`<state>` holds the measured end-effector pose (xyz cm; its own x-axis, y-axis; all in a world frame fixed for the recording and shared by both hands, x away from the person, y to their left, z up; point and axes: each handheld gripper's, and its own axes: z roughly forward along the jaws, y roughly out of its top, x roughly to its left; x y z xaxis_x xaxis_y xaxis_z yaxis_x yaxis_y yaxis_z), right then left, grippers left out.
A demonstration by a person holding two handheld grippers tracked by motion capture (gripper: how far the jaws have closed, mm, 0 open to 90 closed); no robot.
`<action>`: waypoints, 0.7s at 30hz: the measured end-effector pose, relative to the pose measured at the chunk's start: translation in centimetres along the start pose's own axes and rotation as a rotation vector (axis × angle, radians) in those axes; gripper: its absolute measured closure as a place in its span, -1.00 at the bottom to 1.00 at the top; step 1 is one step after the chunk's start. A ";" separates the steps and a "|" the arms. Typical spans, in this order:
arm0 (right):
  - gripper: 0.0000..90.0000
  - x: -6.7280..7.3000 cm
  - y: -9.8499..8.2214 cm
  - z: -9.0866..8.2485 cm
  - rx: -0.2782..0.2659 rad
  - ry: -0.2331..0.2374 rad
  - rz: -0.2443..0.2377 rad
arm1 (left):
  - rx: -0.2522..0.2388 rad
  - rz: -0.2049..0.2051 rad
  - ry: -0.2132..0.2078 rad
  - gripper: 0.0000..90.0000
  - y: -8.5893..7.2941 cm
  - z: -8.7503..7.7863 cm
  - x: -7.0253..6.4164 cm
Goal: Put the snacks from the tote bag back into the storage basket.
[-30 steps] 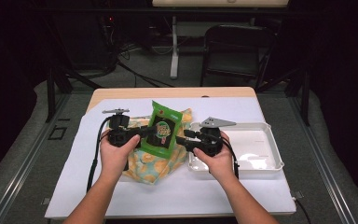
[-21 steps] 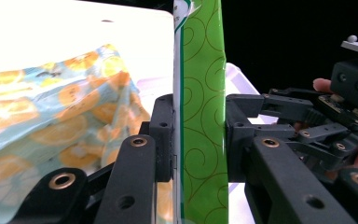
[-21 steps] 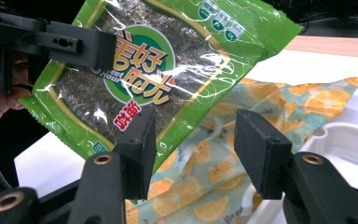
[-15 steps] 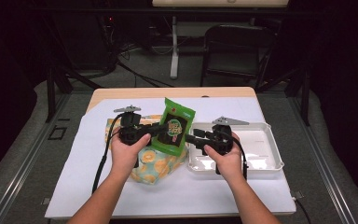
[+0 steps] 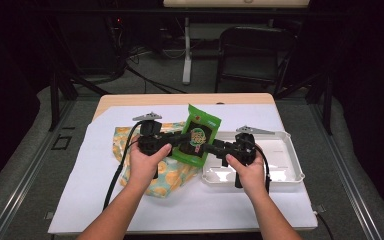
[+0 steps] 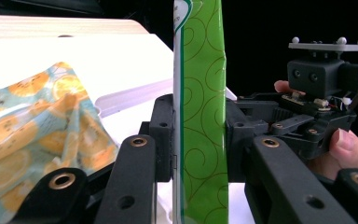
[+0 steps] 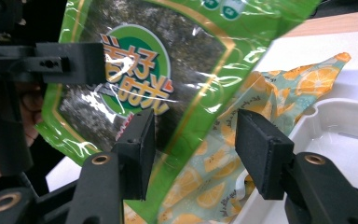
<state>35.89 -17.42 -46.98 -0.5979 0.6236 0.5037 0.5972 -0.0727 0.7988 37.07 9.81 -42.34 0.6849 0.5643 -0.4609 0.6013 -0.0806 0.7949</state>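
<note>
- The green snack pouch (image 5: 198,136) is held upright in the air above the middle of the tabletop (image 5: 80,200), over the inner edge of the orange-print cloth (image 5: 170,175) and just beside the left rim of the white tray (image 5: 290,175).
- The left tongs (image 5: 184,138) are clamped on the green snack pouch: in the left gripper view both pads press flat against the two faces of the pouch (image 6: 200,112), which is seen edge-on and stands vertical between them.
- The right tongs (image 5: 210,148) stand apart. Their jaws have just been opening. In the right gripper view the lower corner of the pouch (image 7: 168,93) lies between the two pads; the right pad is clear of the film, with cloth visible in the gap. Contact at the left pad cannot be determined.
- The two tongs point toward each other, level with the tabletop, one on each side of the pouch.
- The orange-print cloth lies crumpled on the white sheet (image 5: 95,165), left of centre, toward the near edge.
- The white tray rests on the right half of the tabletop, near the right edge of the sheet.
- The left hand (image 5: 147,160) and the right hand (image 5: 247,167) enter from the near edge.
</note>
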 end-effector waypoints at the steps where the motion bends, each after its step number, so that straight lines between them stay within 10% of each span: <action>1: 0.07 -0.2 0.0 -0.1 -0.003 0.009 0.005 | 0.007 0.005 -0.003 0.59 0.0 0.3 -0.1; 21: 0.10 -3.0 0.4 -1.3 -0.033 0.006 0.148 | -0.013 0.061 -0.028 0.59 0.5 4.5 -0.4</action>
<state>37.20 -20.27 -47.75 -0.5079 0.5996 0.6185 0.6610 -0.1891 0.7261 38.89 5.88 -43.53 0.7314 0.5352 -0.4227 0.5532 -0.1031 0.8267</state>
